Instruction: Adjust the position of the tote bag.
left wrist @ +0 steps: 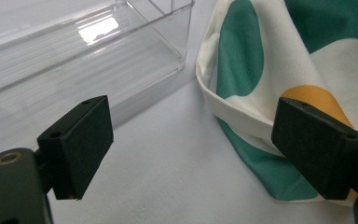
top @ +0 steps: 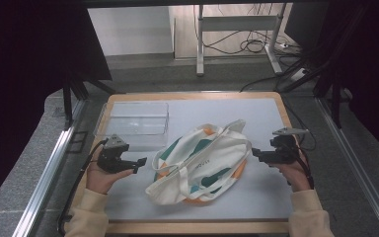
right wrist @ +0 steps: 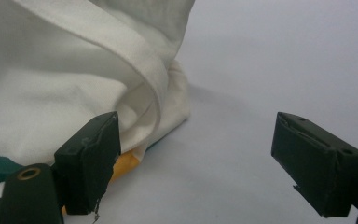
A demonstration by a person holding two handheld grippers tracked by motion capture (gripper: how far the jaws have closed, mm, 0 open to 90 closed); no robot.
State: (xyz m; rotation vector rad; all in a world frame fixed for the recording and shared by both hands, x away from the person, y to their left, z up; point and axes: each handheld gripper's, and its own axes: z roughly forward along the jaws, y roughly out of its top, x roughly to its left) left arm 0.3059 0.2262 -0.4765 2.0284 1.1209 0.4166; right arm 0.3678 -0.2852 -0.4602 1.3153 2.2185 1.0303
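A clear plastic box (top: 137,118) sits at the far left of the grey mat (top: 266,113). In front of it the left gripper (top: 139,165) hovers with its jaws wide open and nothing between them, pointing at the bag's left edge. The cloth bag (top: 200,165), white with green and orange patches, lies crumpled in the middle of the mat. The right gripper (top: 255,154) sits just beside the bag's right edge, jaws spread wide and empty.
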